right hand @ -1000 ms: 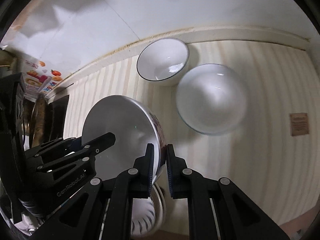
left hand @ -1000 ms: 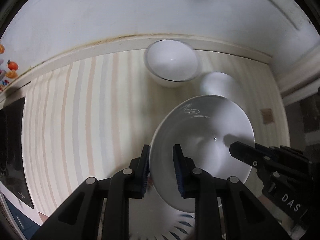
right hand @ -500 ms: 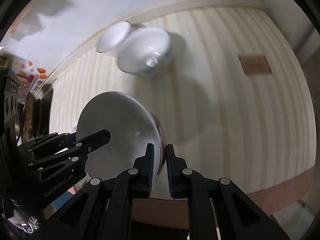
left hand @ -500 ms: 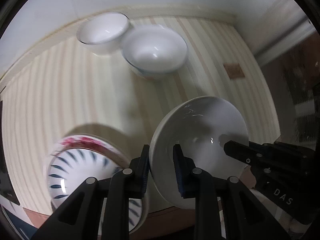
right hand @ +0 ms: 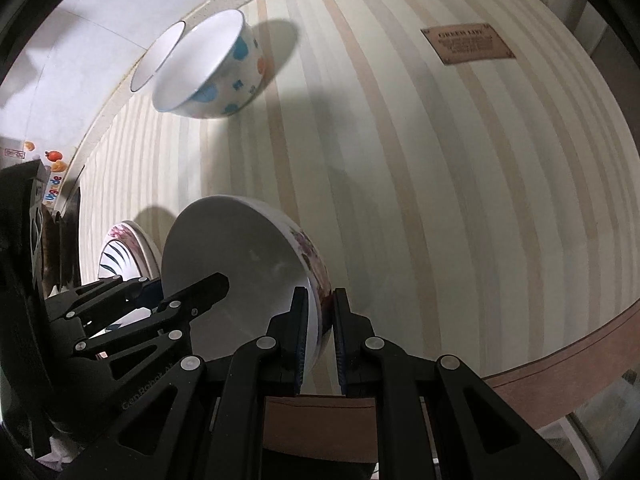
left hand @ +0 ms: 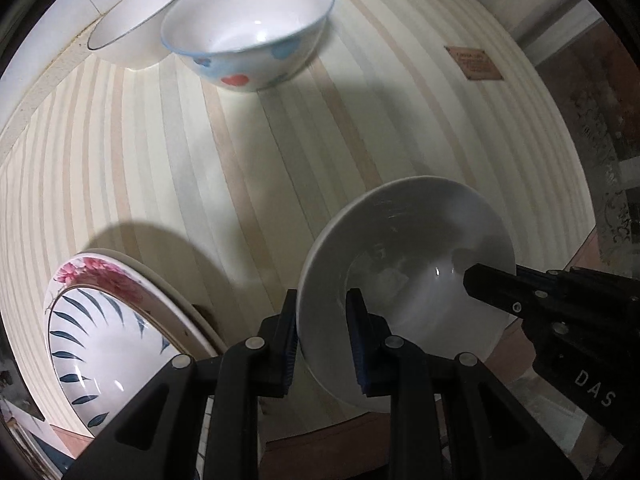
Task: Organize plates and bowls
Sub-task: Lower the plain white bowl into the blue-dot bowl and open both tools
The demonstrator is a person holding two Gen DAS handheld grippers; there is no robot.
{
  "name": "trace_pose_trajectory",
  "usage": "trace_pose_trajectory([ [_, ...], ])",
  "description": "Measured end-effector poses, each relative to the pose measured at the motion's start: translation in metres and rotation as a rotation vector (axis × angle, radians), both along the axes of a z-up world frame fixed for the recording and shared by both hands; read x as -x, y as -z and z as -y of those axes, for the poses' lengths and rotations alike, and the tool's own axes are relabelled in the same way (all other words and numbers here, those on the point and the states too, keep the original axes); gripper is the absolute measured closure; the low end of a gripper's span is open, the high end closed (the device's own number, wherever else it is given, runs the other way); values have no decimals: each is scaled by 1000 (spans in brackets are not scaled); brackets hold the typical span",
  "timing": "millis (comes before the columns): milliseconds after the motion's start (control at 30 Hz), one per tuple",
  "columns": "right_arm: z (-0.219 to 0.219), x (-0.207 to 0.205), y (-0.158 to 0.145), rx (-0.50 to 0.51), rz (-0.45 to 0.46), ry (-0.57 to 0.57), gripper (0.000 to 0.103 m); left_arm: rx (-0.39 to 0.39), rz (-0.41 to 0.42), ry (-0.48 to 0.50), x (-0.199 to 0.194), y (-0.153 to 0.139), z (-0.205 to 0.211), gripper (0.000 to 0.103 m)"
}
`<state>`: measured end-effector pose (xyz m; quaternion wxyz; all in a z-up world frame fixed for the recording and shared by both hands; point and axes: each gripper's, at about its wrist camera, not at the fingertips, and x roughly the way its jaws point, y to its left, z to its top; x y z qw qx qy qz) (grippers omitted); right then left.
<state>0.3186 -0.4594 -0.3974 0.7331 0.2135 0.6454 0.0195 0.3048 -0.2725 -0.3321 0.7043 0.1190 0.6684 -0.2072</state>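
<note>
You have carried both grippers away from the wall and lower over the striped worktop (left hand: pixel 248 152), so the two bowls at the back now sit farther up the view and a leaf-patterned plate (left hand: pixel 116 344) has come into sight at lower left. Your left gripper (left hand: pixel 322 340) has its jaws closed on the rim of the white bowl (left hand: pixel 408 264), one finger outside and one inside. Your right gripper (right hand: pixel 320 336) clamps the opposite rim of that same bowl, its jaws nearly together on the thin edge; from that side the bowl's outer wall shows a pink floral print. You hold the bowl tilted above the worktop near its front edge, just right of the plate. At the back, the spotted bowl (left hand: pixel 248 28) touches the plain white bowl (left hand: pixel 132 20) by the wall. A small brown label (right hand: pixel 466 44) lies on the worktop to the right
</note>
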Motion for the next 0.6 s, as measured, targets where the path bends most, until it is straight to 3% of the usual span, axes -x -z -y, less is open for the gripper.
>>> trace_pose_trajectory([
  [400, -3, 0, 6, -33, -35, -11, 89, -22, -9, -1, -1, 2, 12, 82],
  [600, 15, -7, -13, -58, -16, 15, 88, 3, 35, -52, -16, -31, -4, 79],
])
